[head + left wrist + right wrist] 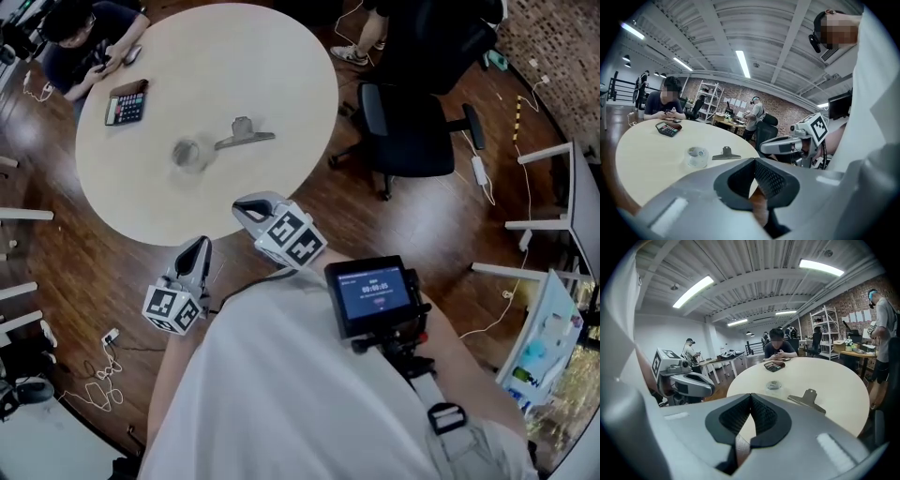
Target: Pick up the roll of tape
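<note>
Looking down from the head view, a person holds two grippers at the near edge of a round, pale table (pixel 281 56). The left gripper (pixel 199 246) has its jaws pressed together with nothing between them. The right gripper (pixel 244 208), just beside it and closer to the table, is likewise closed and empty. The roll of tape (pixel 189 153), clear and lying flat, sits on the table ahead of both grippers, well apart from them. A metal binder clip (pixel 242 134) lies near its right side. A calculator (pixel 127 102) rests by the far edge, near a seated person (pixel 80 37).
</note>
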Motion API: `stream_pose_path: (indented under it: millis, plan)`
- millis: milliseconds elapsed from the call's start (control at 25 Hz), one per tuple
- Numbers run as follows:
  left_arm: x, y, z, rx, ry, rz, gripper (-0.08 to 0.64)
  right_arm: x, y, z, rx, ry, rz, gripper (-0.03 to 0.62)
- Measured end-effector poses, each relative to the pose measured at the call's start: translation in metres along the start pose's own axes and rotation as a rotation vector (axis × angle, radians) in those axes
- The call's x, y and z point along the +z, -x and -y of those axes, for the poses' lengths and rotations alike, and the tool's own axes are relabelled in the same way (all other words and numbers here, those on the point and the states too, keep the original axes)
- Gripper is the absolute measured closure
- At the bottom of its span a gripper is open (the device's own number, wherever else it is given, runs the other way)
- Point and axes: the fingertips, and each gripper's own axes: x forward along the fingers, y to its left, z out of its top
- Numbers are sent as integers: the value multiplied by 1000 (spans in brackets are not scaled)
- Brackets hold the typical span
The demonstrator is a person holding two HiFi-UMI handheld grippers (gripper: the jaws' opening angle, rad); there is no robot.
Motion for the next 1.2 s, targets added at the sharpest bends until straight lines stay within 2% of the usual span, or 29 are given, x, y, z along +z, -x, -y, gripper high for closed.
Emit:
stream_pose_path:
  millis: [240,360,480,720,920,1200]
  plan:
    - [13,-37,-15,36,-1,-52,555,11,-10,33,63,-18,27,584]
    - [21,-45,-25,80,0,-66,555,18,-13,43,105,-21,29,584]
    - [26,-54,-28,120,5,-70,554,18,-17,55,136,-26,27,584]
    - [26,-68,-24,138,23,-66,554,11,-23,71,167,-24,8,584]
    - [24,-62,-43,148,57,-64,554,15,-36,69,169,-22,-18,584]
    - [29,-54,-71,118,64,-54,554,26,-66,67,141,-23,-47,584]
